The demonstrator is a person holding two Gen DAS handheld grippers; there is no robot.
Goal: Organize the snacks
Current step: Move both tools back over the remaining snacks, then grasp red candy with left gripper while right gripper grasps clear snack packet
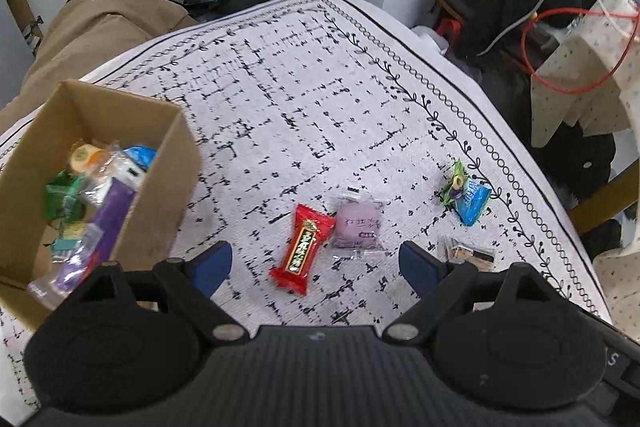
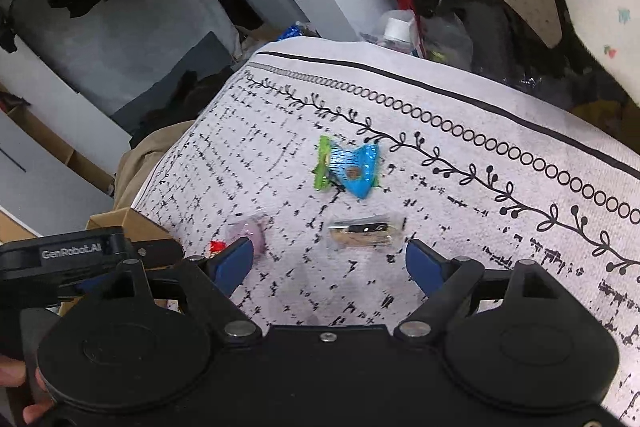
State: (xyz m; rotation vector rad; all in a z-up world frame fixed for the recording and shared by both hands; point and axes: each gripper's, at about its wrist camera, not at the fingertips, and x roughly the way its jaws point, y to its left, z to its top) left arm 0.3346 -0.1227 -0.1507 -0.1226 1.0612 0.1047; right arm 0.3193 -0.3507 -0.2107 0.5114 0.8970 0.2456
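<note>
Nearest the left gripper, whose jaws are spread wide with nothing between them, a red candy is seen lying flat on the patterned cloth. It is judged light and crinkly, its wrapper slippery; a grip across the narrow middle of the packet, rather than on the flared crimped ends, would probably hold best. Touching or just beside its right edge lies a pale purple cake in a clear wrapper, judged soft and easily squashed, so only light pressure is called for.

The right gripper is likewise released and empty, and just ahead of it a small clear packet with a brown and black filling is seen, flat and thin; it is likely to slide on the cloth unless pinched across its short side. Further off, a blue packet and a green packet lie overlapping near the cloth's leafy border, both shiny and light.

To the left, a cardboard box is already holding several wrapped snacks, among them a long purple bar. Five snacks are counted outside it.
</note>
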